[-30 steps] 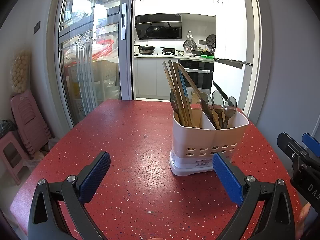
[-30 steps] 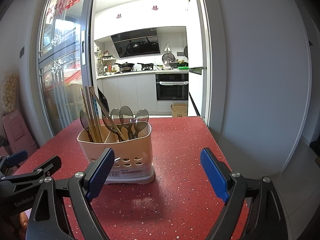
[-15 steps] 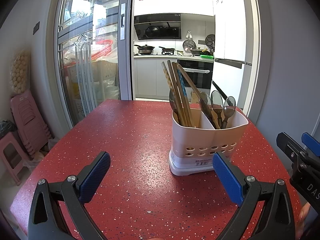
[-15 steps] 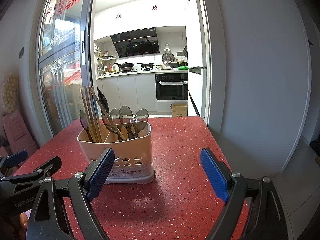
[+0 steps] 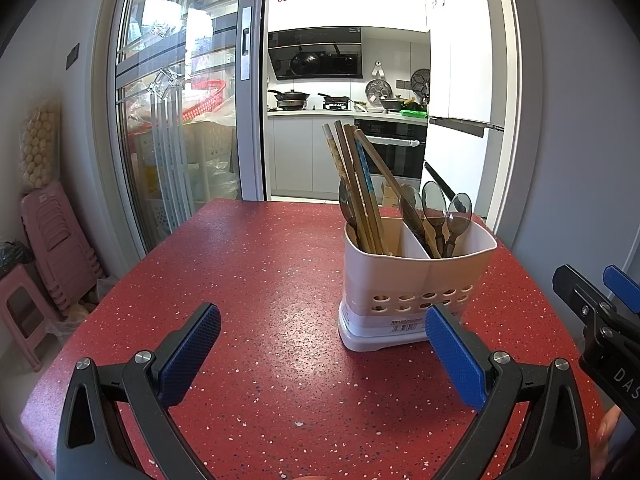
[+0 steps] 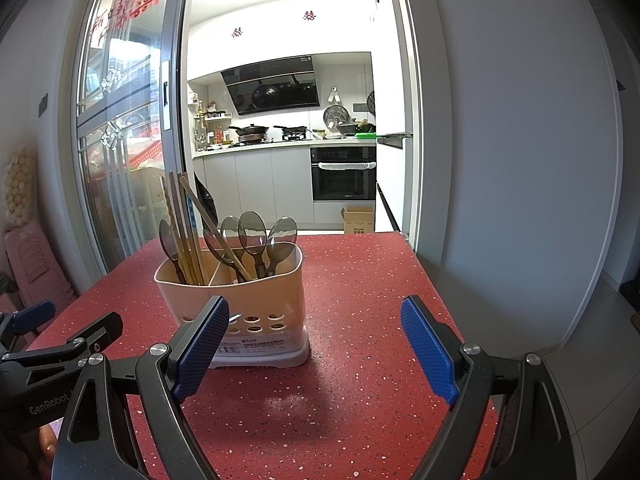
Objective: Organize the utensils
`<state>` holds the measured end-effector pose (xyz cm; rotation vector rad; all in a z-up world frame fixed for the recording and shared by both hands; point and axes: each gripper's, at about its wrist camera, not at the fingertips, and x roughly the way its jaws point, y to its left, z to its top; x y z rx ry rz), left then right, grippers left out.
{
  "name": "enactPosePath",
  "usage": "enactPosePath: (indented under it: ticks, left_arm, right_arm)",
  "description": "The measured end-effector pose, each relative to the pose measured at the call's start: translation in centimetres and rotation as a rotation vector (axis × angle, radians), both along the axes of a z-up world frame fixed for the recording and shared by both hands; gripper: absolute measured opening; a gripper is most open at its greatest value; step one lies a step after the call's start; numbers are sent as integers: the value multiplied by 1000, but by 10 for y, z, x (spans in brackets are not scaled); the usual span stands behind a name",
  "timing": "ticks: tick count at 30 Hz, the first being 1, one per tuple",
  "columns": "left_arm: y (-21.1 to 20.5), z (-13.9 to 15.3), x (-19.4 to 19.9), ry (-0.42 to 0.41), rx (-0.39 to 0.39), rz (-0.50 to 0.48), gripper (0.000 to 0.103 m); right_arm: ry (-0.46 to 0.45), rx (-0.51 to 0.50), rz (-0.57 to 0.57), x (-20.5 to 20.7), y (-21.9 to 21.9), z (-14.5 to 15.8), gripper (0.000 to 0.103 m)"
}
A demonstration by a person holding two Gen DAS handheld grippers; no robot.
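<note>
A cream two-compartment utensil holder (image 5: pixel 416 280) (image 6: pixel 244 292) stands on the red speckled table (image 5: pixel 260 272) (image 6: pixel 360 280). Its left compartment holds several chopsticks (image 5: pixel 356 184) (image 6: pixel 180 224) and one dark spoon. Its right compartment holds dark translucent spoons (image 5: pixel 436 208) (image 6: pixel 252 232), with one chopstick leaning across into it. My left gripper (image 5: pixel 320 354) is open and empty, low over the table, to the left of and nearer than the holder. My right gripper (image 6: pixel 316 348) is open and empty, just right of and nearer than the holder.
The table's right edge (image 6: pixel 432 280) borders a grey wall. Stacked pink stools (image 5: pixel 44 248) stand on the floor at the left by a glass sliding door (image 5: pixel 176 120). A kitchen with an oven (image 6: pixel 344 172) lies beyond the far edge.
The left wrist view has drifted slightly; the holder sits a touch lower-left in it. Both grippers stay open and empty.
</note>
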<state>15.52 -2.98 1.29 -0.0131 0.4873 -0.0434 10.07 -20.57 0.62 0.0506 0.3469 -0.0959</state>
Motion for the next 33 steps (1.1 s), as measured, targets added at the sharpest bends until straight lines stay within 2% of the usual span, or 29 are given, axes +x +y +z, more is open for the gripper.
enactPosePath:
  ticks: [33]
  left_arm:
    - [7,2,-2,4,-8,9,103]
  right_arm:
    - [5,0,-3,-3,0,-2,90]
